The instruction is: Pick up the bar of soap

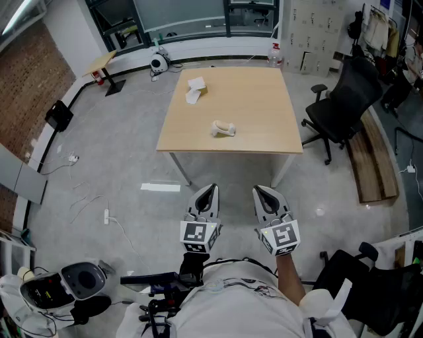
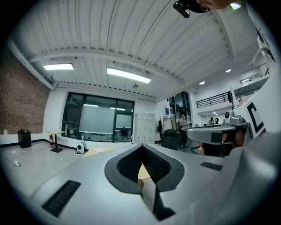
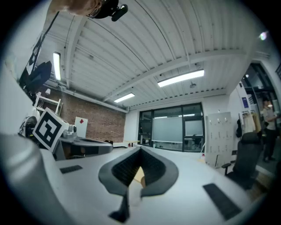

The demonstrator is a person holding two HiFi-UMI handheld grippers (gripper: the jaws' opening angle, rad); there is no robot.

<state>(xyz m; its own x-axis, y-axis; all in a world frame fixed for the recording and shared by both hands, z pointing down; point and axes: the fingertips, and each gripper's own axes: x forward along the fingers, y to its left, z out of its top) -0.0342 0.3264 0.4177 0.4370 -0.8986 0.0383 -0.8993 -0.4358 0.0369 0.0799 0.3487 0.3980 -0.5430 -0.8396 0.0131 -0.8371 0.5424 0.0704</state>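
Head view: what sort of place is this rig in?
Probably an office or lab workroom. An open floor holds a light wooden table with a black office chair to one side of it. A brick wall runs along one side, and cables trail across the floor.

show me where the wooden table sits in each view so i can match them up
Head view: wooden table at upper centre.
Left gripper view: its tan top shows low and left of centre, beyond the jaws.
Right gripper view: only a tan sliver shows through the notch of the jaws.
Shared landmark: the dark-framed window wall behind the table.
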